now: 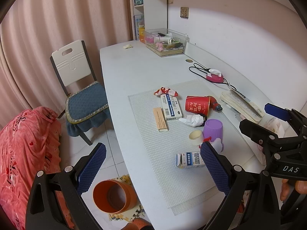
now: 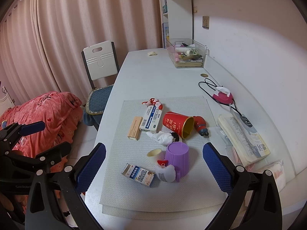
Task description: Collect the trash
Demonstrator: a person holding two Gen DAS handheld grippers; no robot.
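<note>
Chair beside desk — book, pink iron, clear organizer

left hand-held gripper jaws spread wide, right hand-held gripper likewise, both holding nothing

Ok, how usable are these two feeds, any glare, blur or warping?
Left wrist view: strong fisheye bend, dark vignette corners, wall brightly lit, mat items sharp. Right wrist view: same curving at the edges, red cup and its print crisp, soft shadows, no harsh glare; both tools' near parts look oversized.
</note>
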